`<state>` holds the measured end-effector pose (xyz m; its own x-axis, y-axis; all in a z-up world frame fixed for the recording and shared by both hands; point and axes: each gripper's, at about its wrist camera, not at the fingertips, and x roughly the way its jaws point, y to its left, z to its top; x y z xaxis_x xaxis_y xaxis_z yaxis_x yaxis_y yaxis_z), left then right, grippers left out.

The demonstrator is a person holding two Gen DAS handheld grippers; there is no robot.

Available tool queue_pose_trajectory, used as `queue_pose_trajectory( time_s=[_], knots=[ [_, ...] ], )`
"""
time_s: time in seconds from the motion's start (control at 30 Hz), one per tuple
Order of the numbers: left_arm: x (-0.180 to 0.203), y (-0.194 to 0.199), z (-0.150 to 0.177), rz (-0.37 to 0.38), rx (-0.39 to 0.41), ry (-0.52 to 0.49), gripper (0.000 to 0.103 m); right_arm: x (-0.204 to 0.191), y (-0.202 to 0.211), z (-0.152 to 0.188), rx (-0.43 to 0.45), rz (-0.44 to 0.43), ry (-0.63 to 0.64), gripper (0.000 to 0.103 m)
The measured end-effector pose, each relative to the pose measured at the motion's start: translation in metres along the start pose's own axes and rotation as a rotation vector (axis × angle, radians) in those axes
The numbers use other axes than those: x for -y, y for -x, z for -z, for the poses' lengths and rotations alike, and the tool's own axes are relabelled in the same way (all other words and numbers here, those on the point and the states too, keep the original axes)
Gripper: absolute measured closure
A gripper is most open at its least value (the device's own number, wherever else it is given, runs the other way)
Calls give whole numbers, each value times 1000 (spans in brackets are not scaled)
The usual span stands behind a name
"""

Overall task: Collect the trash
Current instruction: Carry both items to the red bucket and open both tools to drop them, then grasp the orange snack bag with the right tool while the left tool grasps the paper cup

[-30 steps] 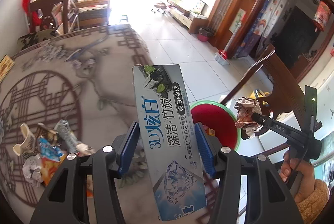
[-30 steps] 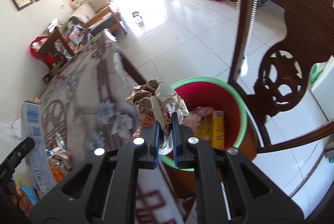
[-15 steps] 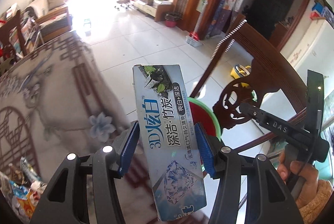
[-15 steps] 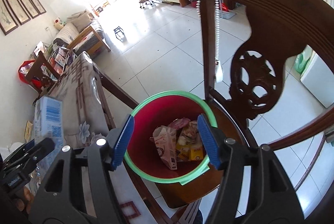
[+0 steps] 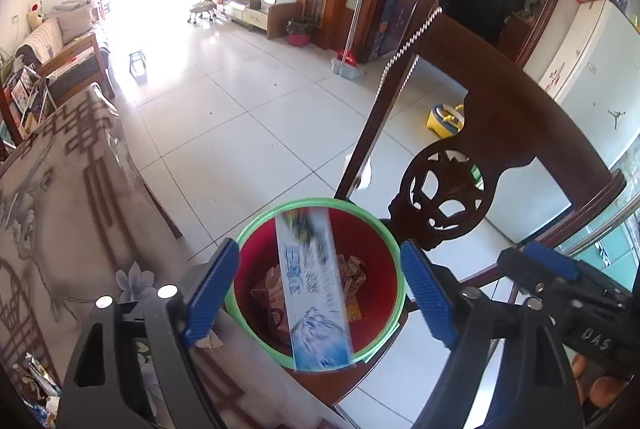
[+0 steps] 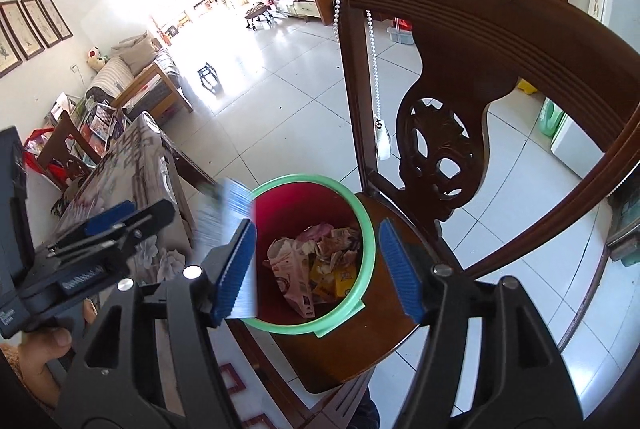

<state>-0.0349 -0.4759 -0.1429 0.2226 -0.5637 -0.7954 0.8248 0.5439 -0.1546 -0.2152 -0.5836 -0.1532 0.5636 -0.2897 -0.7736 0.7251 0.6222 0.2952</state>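
Both grippers spread, left gripper jaws just opened, the toothpaste box falls lengthwise, tilted, into the red bin.

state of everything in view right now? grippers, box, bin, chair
left gripper: open, jaws just widened, nothing pressed between the pads
right gripper: open, empty
toothpaste box: released, blurred, over the bin's mouth
red bin: upright on the chair seat, green rim, partly filled with wrappers
wooden chair: upright, bead chain hung on its back
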Motion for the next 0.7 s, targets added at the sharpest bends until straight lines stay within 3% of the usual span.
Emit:
queue_pose_trajectory(
  time_s=[0.17,0.4,0.7],
  knots=[
    [-13,29,6,-19,38,6,19,-16,1,4,-6,-22,18,41],
    [-62,90,29,-85,112,95,19,-69,4,9,-2,-87,102,40],
    [-149,173,98,-219,172,274,18,-172,1,41,-42,-211,278,39]
  ],
)
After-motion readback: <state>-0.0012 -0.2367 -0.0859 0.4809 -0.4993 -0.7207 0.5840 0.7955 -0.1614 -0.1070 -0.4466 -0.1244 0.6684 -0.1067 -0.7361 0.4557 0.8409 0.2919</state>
